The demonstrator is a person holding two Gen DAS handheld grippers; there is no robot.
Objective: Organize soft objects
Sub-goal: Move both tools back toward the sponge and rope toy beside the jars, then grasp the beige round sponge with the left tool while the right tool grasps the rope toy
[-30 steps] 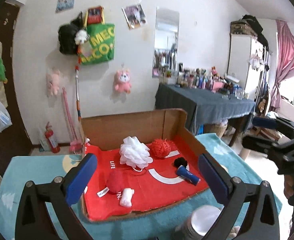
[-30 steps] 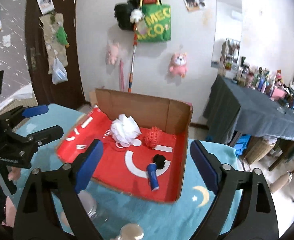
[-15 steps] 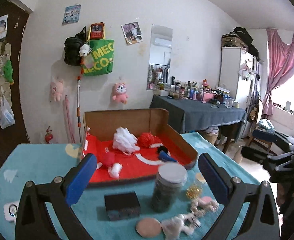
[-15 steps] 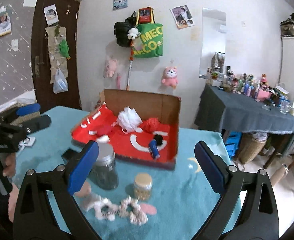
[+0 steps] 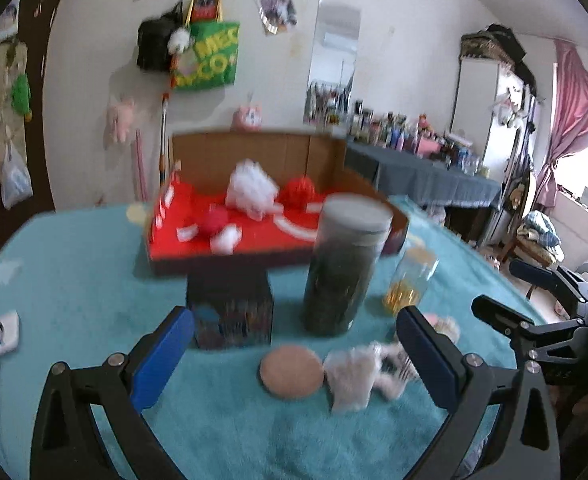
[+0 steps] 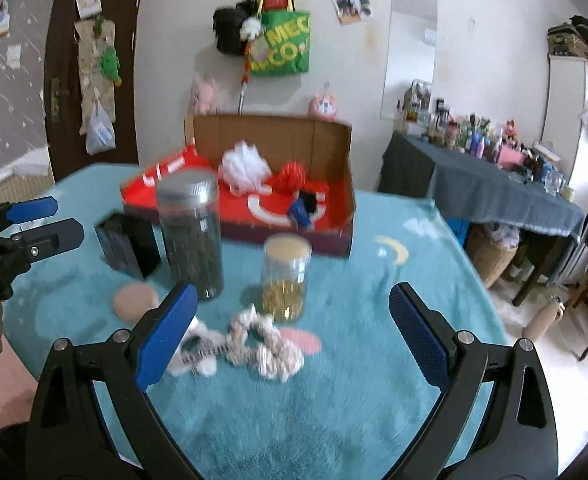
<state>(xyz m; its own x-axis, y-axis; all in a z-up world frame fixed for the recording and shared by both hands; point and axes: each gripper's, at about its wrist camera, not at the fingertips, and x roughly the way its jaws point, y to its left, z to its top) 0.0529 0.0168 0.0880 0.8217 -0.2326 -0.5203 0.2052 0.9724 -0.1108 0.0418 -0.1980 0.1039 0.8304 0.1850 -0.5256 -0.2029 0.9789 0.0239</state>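
Hovering over the teal-covered counter (image 6: 374,420), both tools empty. Left hand-held gripper (image 5: 294,356) spread wide, nothing between its blue pads, aimed above a round tan puff (image 5: 291,371) lying flat. Just right of that, a pale scrunchie (image 5: 352,380), blurred in the left view. Behind these, a dark box (image 5: 229,308), a tall dark jar (image 5: 344,264) and a small glass jar (image 5: 410,280) with gold contents, all upright. Farther back, the red-lined cardboard box (image 6: 334,236), already holding a white mesh pouf (image 6: 245,168), a red pouf (image 6: 294,176) and other small items.

Right hand-held gripper (image 6: 289,334) also spread wide, empty, poised above 2 cream scrunchies (image 6: 253,342) touching each other near the small jar's base.

Risks, judged from here: clipping the small jar during a descent on the scrunchies, given how near it stood; pinching both scrunchies together, or snagging the plush cover; knocking the tall jar while carrying anything toward the box.
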